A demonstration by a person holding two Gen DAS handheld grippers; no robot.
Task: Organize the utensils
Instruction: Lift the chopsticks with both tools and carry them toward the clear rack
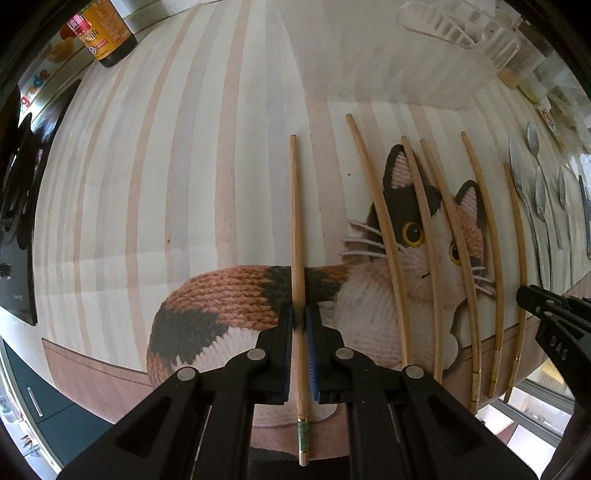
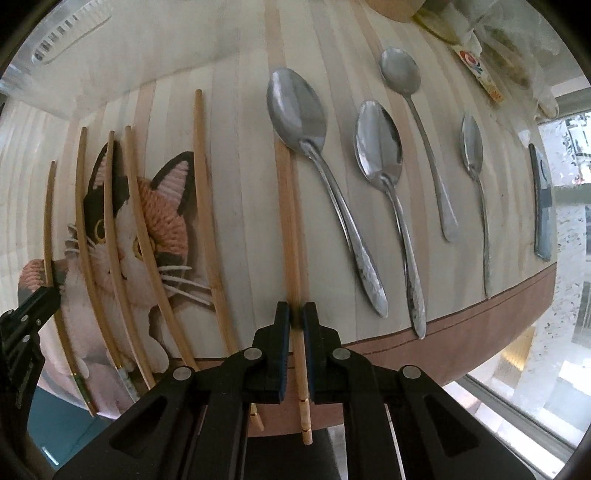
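My left gripper [image 1: 299, 314] is shut on a wooden chopstick with a green band [image 1: 296, 229], held over the cat-print mat [image 1: 207, 302]. Several bamboo chopsticks [image 1: 424, 236] lie in a row to its right. My right gripper [image 2: 296, 314] is shut on another chopstick [image 2: 288, 221], just left of several metal spoons [image 2: 376, 147] laid side by side. The right gripper also shows at the right edge of the left wrist view [image 1: 546, 306]. The left gripper shows at the left edge of the right wrist view [image 2: 33, 306].
A dark sauce bottle [image 1: 107, 33] stands far left on the striped tabletop [image 1: 166, 147]. A clear plastic rack [image 1: 458, 26] and packets sit at the far right. A flat grey object [image 2: 541, 206] lies right of the spoons. The table's front edge [image 2: 461, 332] is near.
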